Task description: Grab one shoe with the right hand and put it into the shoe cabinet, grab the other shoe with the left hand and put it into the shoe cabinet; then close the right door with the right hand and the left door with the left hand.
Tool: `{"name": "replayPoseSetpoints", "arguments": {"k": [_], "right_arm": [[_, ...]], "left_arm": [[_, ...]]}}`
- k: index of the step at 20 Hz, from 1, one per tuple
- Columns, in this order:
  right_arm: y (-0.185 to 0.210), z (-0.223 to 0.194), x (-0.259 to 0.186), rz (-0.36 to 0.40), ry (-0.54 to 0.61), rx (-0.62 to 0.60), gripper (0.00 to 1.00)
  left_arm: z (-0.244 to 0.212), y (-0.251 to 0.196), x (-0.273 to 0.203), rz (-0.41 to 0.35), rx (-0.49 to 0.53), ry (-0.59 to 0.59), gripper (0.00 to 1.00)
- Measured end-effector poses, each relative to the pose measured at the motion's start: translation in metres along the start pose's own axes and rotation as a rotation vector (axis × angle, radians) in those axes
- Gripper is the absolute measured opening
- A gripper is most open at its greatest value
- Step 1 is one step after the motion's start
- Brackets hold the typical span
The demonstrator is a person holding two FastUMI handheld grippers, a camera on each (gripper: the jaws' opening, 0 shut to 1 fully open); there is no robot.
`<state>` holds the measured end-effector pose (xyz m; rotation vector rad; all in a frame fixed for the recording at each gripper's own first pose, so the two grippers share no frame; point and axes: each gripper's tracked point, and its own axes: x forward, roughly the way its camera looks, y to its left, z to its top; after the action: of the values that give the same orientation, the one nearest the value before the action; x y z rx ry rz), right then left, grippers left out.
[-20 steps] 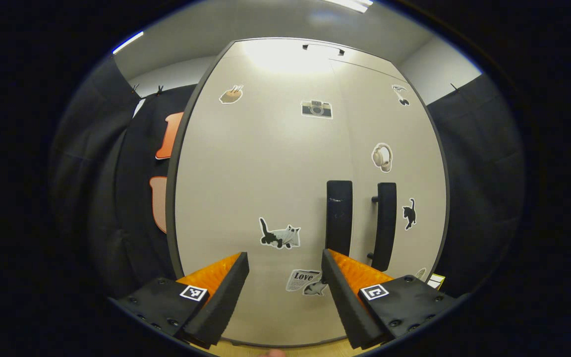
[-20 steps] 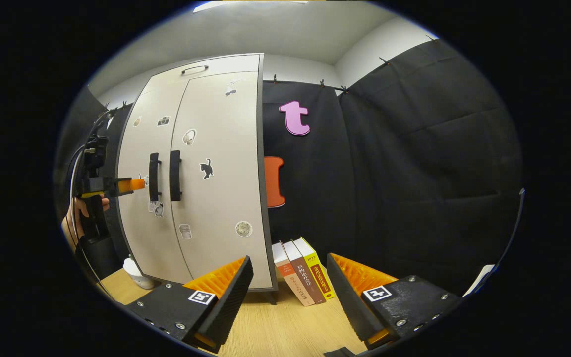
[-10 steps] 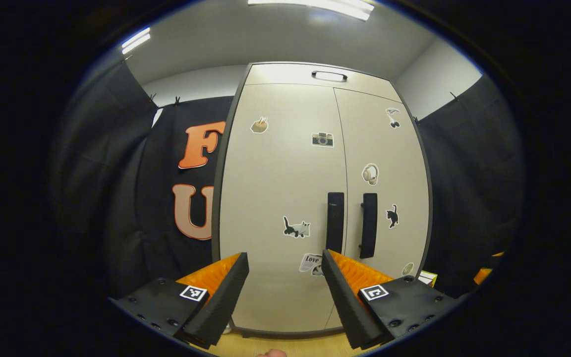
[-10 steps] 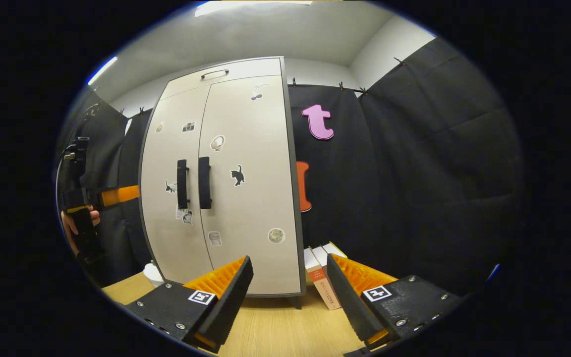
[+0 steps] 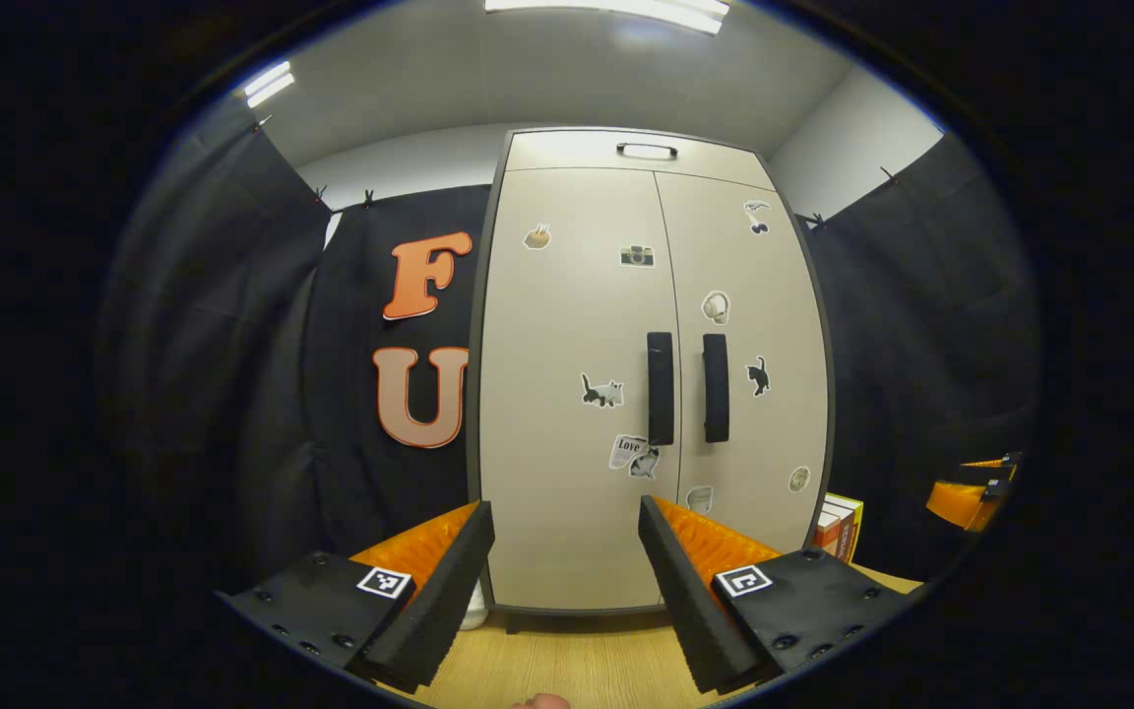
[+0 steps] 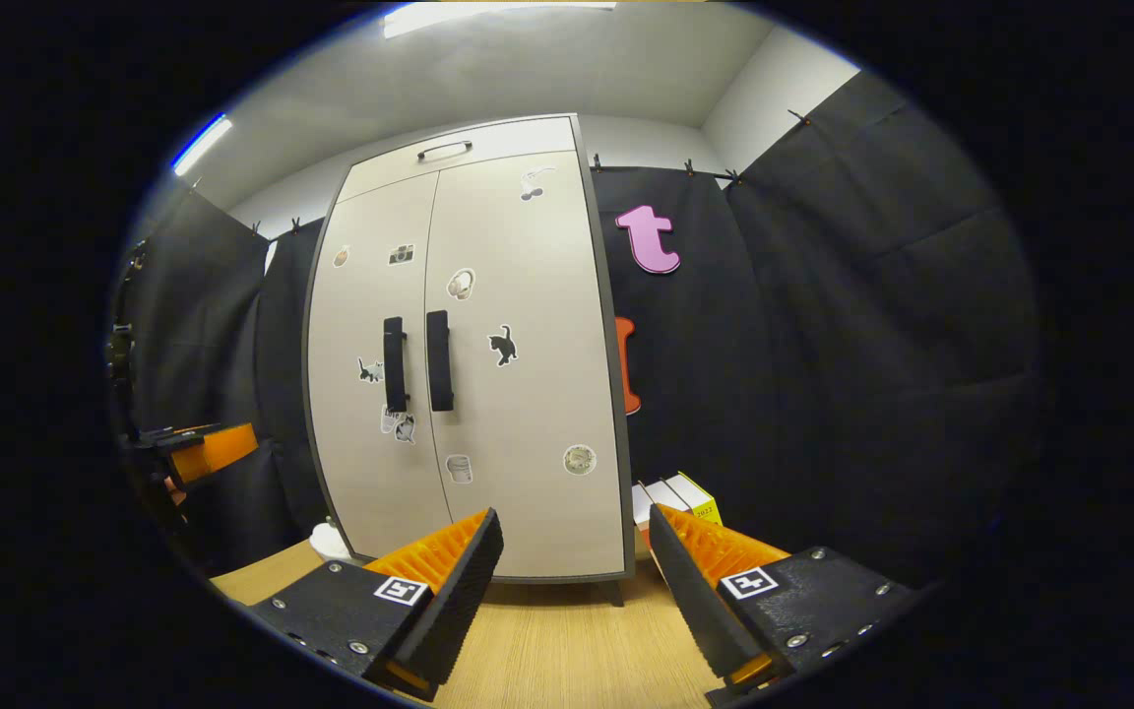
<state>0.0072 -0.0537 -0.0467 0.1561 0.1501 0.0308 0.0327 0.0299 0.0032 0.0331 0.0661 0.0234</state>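
On the bench [image 6: 567, 650], the cabinet [image 5: 646, 374] stands with left door [image 5: 577, 394] and right door [image 5: 744, 374] both flush. Shoes presumably inside. Left tongs [image 5: 567, 551] and right tongs [image 6: 575, 556] are spread, empty, well apart from handles. Task looks complete.

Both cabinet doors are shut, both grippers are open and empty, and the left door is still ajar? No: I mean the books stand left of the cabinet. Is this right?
Not quite. The books stand right of the cabinet, as the right gripper view shows. Both doors are shut; the left gripper and right gripper are open and empty.
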Motion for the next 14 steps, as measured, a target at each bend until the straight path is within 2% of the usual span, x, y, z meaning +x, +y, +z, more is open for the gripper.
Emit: {"name": "replayPoseSetpoints", "arguments": {"k": [3,4,9,14], "right_arm": [[-0.003,-0.005,-0.004,0.0,0.01,-0.017,0.92],[-0.002,-0.007,-0.005,0.002,0.011,-0.018,0.93],[0.001,-0.018,-0.003,-0.001,0.027,0.007,0.93],[0.002,-0.025,-0.005,-0.004,0.035,-0.001,0.93]], "left_arm": [[-0.018,0.005,-0.015,0.012,-0.03,0.034,0.94],[-0.023,0.008,-0.018,0.021,-0.036,0.04,0.96],[-0.044,0.014,-0.032,0.062,-0.024,0.045,0.96],[-0.054,0.007,-0.038,0.044,-0.019,0.063,0.96]]}}
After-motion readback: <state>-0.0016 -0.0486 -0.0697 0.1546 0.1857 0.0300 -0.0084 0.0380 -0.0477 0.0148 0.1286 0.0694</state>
